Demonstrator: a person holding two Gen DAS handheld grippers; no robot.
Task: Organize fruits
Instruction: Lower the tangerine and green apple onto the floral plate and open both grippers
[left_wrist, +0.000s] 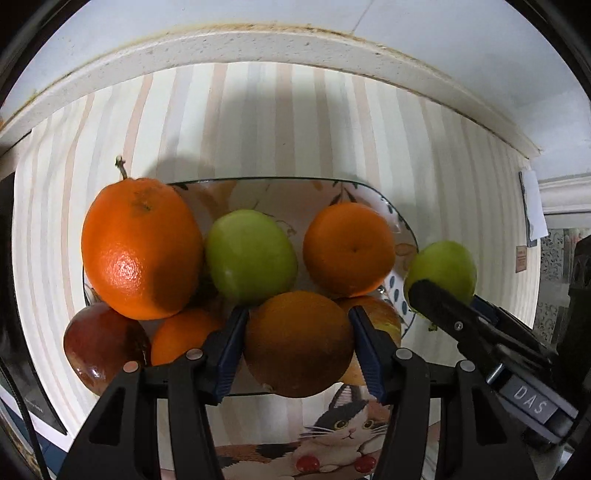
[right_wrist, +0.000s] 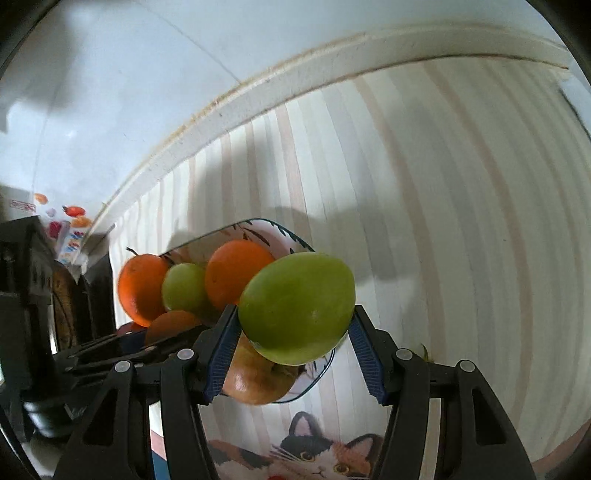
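A patterned plate (left_wrist: 406, 229) on the striped cloth holds several fruits: a large stemmed orange (left_wrist: 142, 247), a green apple (left_wrist: 251, 256), another orange (left_wrist: 349, 249), a red apple (left_wrist: 105, 343) and a small orange (left_wrist: 181, 336). My left gripper (left_wrist: 298, 317) is shut on a shaded orange (left_wrist: 299, 347) over the plate's near side. My right gripper (right_wrist: 295, 312) is shut on a second green apple (right_wrist: 299, 306), hanging by the plate's (right_wrist: 258, 223) right rim. That apple (left_wrist: 447, 262) and right gripper (left_wrist: 437, 293) show at right in the left wrist view. The left gripper (right_wrist: 155, 339) appears low left in the right wrist view.
The striped tablecloth (left_wrist: 280, 129) with a cat picture (left_wrist: 347, 421) covers the table. A white raised ledge (left_wrist: 258, 48) and wall bound the back. Dark objects (right_wrist: 29, 295) stand to the left; a paper note (left_wrist: 533, 206) hangs at the right edge.
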